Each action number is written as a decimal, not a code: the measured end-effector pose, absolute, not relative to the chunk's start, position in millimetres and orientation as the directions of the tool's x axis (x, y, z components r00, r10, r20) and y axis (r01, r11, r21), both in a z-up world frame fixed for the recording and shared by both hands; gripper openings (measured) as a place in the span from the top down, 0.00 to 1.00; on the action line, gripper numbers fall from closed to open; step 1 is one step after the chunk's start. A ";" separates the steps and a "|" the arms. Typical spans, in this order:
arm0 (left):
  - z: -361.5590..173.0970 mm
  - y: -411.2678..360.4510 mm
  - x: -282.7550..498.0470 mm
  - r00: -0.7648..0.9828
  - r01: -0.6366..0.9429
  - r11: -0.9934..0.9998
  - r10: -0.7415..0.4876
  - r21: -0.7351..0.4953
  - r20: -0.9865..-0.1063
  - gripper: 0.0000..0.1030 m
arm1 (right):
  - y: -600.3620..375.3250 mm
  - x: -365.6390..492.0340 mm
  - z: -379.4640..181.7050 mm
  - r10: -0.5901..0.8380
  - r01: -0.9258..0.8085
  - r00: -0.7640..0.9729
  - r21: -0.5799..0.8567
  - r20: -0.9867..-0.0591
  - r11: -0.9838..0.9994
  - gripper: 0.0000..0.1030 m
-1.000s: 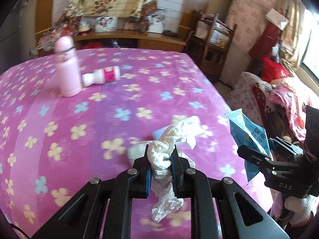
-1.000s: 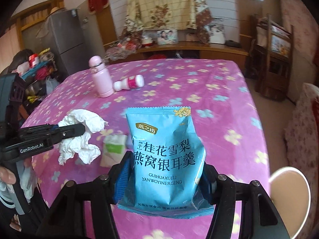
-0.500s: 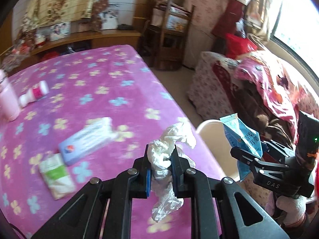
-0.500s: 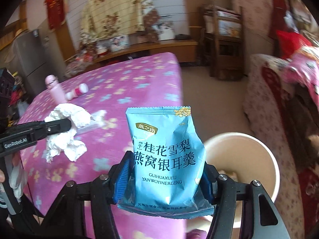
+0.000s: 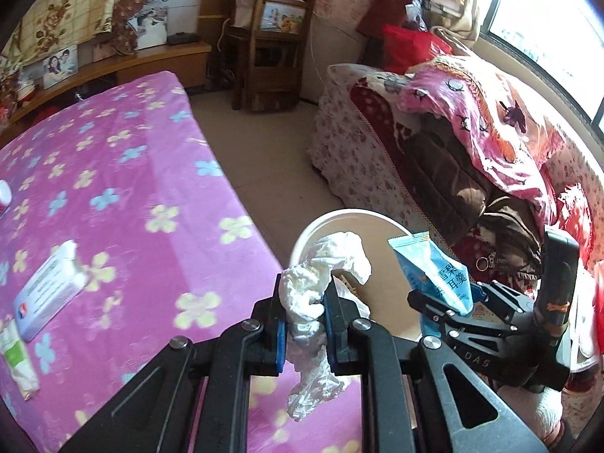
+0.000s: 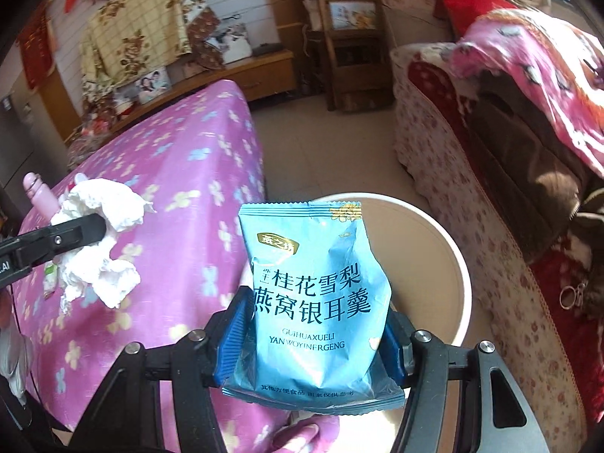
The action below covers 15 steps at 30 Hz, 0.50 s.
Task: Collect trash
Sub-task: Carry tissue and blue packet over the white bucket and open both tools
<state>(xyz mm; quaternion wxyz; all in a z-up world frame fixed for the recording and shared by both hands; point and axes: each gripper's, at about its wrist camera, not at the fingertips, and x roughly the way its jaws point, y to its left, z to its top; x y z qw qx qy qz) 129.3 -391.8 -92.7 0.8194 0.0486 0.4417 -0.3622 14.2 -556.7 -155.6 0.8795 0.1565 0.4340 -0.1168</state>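
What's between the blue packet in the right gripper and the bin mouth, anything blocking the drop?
Nothing visible. The right gripper holds the blue packet in front of the open bin, which has no lid. The left gripper, shut on the crumpled tissue, sits beside it, not in its path.

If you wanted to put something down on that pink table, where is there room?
The far stretch of the pink table, beyond the white box, looks bare. The near-left corner is crowded: that box and a green-and-white packet sit close together.
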 end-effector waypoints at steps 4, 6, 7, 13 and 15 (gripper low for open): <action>-97.8 -408.7 129.8 0.332 0.645 0.724 -0.556 -0.247 -0.762 0.84 | -570.0 13.9 -164.8 -0.082 0.370 0.582 0.173 -0.809 0.913 0.37; -99.9 -415.0 129.5 0.327 0.649 0.718 -0.561 -0.251 -0.761 0.84 | -574.6 13.8 -168.5 -0.084 0.379 0.575 0.174 -0.814 0.909 0.37; -100.7 -417.3 129.1 0.326 0.650 0.718 -0.562 -0.252 -0.760 0.84 | -576.0 14.5 -170.6 -0.087 0.384 0.572 0.172 -0.816 0.907 0.37; -109.0 -430.0 128.2 0.312 0.649 0.714 -0.565 -0.263 -0.764 0.83 | -584.8 15.1 -178.5 -0.102 0.409 0.555 0.163 -0.826 0.898 0.37; -111.4 -432.8 128.3 0.309 0.645 0.715 -0.569 -0.272 -0.762 0.81 | -586.3 17.0 -180.9 -0.109 0.414 0.548 0.155 -0.829 0.897 0.35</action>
